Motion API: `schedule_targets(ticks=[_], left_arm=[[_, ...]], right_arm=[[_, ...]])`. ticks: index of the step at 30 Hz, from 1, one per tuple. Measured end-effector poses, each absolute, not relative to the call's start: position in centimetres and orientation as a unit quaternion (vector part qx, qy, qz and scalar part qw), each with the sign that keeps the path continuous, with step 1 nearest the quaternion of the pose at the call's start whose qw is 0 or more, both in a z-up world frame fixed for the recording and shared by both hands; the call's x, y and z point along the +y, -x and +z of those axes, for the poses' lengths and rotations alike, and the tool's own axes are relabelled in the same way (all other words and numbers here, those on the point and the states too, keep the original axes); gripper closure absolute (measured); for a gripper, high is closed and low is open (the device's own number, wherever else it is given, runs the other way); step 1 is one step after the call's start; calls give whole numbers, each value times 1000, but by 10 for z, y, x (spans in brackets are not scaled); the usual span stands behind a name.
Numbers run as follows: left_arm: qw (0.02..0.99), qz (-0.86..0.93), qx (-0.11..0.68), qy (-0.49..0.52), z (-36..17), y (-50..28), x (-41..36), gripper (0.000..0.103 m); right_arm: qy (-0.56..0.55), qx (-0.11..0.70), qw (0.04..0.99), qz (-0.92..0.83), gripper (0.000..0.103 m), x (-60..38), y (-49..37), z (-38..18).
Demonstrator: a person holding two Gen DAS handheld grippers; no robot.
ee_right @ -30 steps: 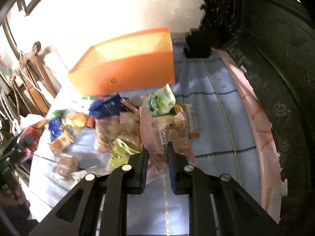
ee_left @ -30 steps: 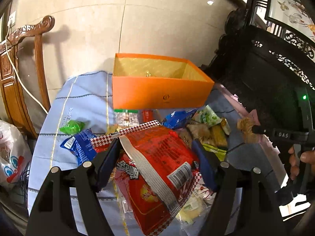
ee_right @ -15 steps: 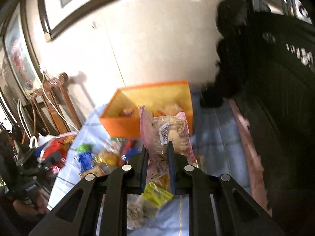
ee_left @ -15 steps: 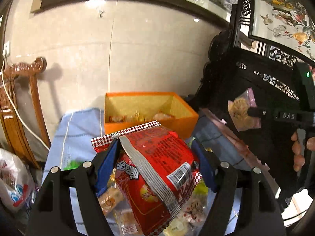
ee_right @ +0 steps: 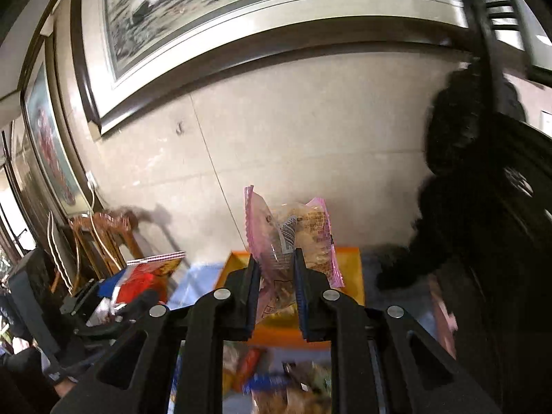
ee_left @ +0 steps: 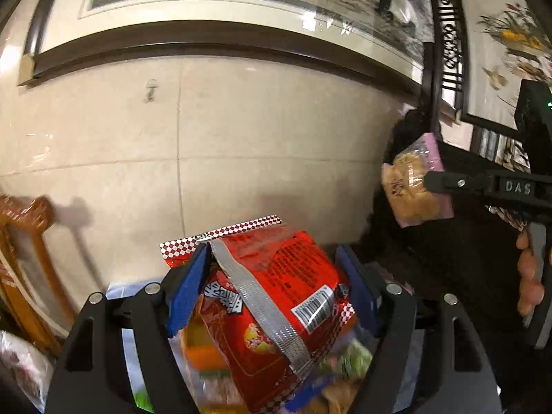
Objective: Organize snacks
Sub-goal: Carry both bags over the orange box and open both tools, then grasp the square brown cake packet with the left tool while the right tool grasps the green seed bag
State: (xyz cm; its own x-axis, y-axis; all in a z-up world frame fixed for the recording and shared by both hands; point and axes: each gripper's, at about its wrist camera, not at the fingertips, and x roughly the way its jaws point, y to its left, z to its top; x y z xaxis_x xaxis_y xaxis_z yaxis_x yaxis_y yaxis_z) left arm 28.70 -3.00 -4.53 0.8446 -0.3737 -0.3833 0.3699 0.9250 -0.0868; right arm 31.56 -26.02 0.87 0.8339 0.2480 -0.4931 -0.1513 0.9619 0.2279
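Observation:
My left gripper [ee_left: 272,255] is shut on a red snack bag [ee_left: 276,293] with a checkered edge, held up in the air. In the right wrist view the same red bag [ee_right: 145,279] shows at the left. My right gripper [ee_right: 276,258] is shut on a clear pink-edged cookie packet [ee_right: 293,227], above the orange box [ee_right: 350,276]. The left wrist view shows that cookie packet [ee_left: 414,186] at the right, with a hand [ee_left: 528,276] on the handle. Blurred loose snacks [ee_right: 276,379] lie below, in front of the box.
A carved wooden chair [ee_left: 24,241] stands at the left by the tiled wall. Dark carved furniture [ee_right: 483,207] rises along the right. A framed painting [ee_left: 207,0] hangs on the wall. A white plastic bag [ee_left: 20,372] sits low left. Blue cloth [ee_right: 196,283] covers the table.
Both grippers have risen with their packets and tilted up toward the wall. The table, box and loose snacks have dropped to the bottom of both views.

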Motion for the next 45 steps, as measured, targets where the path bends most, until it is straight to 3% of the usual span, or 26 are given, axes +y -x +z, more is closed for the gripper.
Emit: schedule_targets(ticks=[3, 4, 5, 6, 15, 18, 20, 24, 27, 30, 39, 45], left_arm=[[957, -184, 224, 8, -53, -342, -45, 24], [955, -176, 239, 10, -62, -358, -47, 20], [954, -162, 250, 11, -70, -368, -48, 17], [950, -153, 272, 19, -84, -380, -47, 14], [935, -119, 334, 8, -150, -351, -17, 13], [932, -112, 345, 0, -172, -308, -2, 12], [927, -115, 355, -13, -190, -274, 9, 10], [905, -119, 406, -44, -239, -211, 17, 10], [892, -115, 435, -52, -273, -184, 16, 10], [886, -109, 449, -49, -293, -172, 12, 10], [885, -102, 450, -63, -311, -160, -2, 10], [863, -82, 490, -90, -350, -163, -14, 9]], right_arm=[[-106, 283, 945, 122, 76, -262, -362, -1], [-118, 295, 940, 122, 59, -265, -380, -11], [-121, 303, 939, 112, 48, -269, -390, -22], [-121, 312, 937, 100, 47, -272, -397, -31], [-85, 372, 922, 71, 47, -276, -374, -99], [-93, 399, 911, 48, 40, -270, -336, -125], [-97, 443, 891, 29, 34, -263, -303, -157], [-88, 553, 829, 9, 34, -244, -235, -239], [-118, 587, 801, -9, 34, -241, -210, -273], [-152, 602, 784, -11, 34, -237, -206, -288], [-138, 606, 783, -28, 34, -220, -210, -299], [-116, 613, 780, -37, 34, -200, -224, -323]])
